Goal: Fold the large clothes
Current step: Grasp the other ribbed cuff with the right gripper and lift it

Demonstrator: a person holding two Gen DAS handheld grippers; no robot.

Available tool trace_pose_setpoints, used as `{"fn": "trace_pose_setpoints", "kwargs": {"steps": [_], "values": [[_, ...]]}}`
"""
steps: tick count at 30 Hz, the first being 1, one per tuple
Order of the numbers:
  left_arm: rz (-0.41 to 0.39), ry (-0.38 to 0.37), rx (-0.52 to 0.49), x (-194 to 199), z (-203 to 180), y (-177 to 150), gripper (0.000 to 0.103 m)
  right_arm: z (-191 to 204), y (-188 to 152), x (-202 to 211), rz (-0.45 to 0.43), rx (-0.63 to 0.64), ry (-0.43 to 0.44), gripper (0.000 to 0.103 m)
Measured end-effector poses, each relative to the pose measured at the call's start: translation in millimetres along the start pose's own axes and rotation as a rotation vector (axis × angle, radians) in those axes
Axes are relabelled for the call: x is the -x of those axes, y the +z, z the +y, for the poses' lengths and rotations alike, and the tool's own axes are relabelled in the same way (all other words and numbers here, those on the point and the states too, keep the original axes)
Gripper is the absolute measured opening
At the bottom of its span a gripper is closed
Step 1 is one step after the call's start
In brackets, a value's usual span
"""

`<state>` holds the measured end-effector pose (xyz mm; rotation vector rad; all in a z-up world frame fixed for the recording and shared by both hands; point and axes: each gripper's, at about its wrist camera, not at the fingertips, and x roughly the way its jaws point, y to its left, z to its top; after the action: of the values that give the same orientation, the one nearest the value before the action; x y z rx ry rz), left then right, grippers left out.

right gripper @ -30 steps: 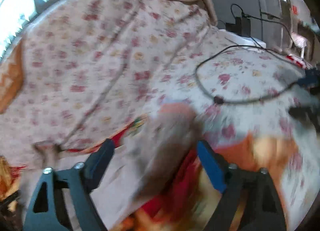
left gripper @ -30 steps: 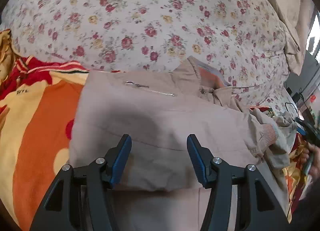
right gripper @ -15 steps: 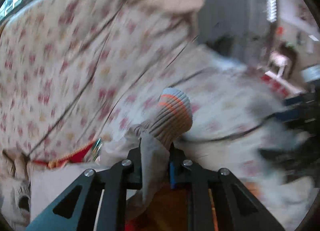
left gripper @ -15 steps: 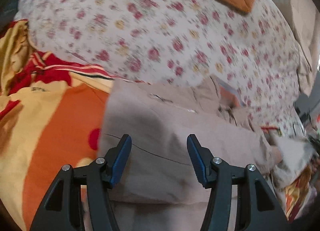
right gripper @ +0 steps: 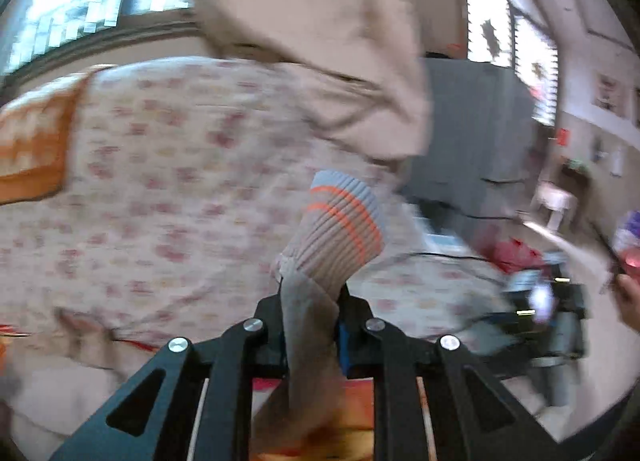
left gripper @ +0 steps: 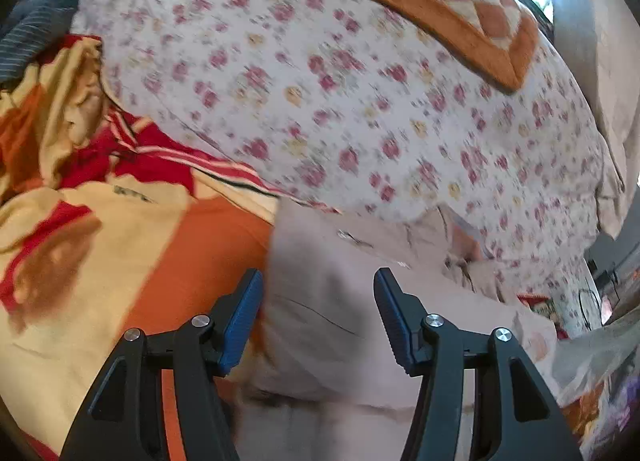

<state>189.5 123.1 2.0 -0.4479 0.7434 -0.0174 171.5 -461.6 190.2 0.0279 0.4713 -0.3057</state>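
The right gripper (right gripper: 312,331), spread around the beige jacket's sleeve a second ago, is now pinching that sleeve (right gripper: 310,325) and carrying it upward, so the ribbed cuff (right gripper: 340,221) with its orange stripes is standing up just ahead of the pressed-together jaws. The left gripper (left gripper: 318,319) is hovering with its blue pads (left gripper: 240,319) spread and nothing between them. Beneath and ahead of it the beige jacket (left gripper: 332,297) is lying flat on the orange-and-yellow blanket (left gripper: 120,245), with the floral quilt (left gripper: 320,101) bulging farther ahead.
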Motion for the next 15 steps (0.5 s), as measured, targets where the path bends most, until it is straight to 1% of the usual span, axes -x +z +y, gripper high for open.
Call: {"fn": "trace_pose_setpoints", "kwargs": {"steps": [1, 3, 6, 8, 10, 11, 13, 14, 15], "values": [[-0.008, 0.01, 0.012, 2.1, 5.1, 3.1, 0.045, 20.4, -2.9, -0.2, 0.005, 0.008, 0.035, 0.017], [-0.017, 0.032, 0.043, 5.5, 17.1, 9.3, 0.045, 78.0, -13.6, -1.1, 0.023, 0.025, 0.145, 0.017], [-0.023, 0.078, 0.103, 7.4, 36.8, 15.5, 0.045, 170.5, -42.4, -8.1, 0.077, 0.049, 0.305, 0.017], [-0.027, 0.101, 0.126, 7.0, 45.9, 19.1, 0.045, 228.3, -65.8, -10.6, 0.108, 0.084, 0.382, 0.017], [-0.04, 0.113, 0.133, 8.0, 50.5, 22.5, 0.045, 275.4, -88.1, -16.6, 0.147, 0.121, 0.437, 0.017], [-0.047, 0.115, 0.133, 8.7, 51.7, 23.9, 0.045, 305.9, -103.9, -20.8, 0.175, 0.138, 0.473, 0.017], [-0.061, 0.119, 0.131, 10.3, 53.7, 27.4, 0.045, 342.0, -128.4, -24.6, 0.211, 0.165, 0.509, 0.017], [-0.069, 0.124, 0.127, 10.5, 54.3, 28.6, 0.045, 365.6, -145.9, -31.0, 0.238, 0.194, 0.525, 0.017], [-0.072, 0.128, 0.126, 9.8, 55.4, 29.3, 0.045, 381.2, -160.3, -35.5, 0.259, 0.205, 0.536, 0.017]]}}
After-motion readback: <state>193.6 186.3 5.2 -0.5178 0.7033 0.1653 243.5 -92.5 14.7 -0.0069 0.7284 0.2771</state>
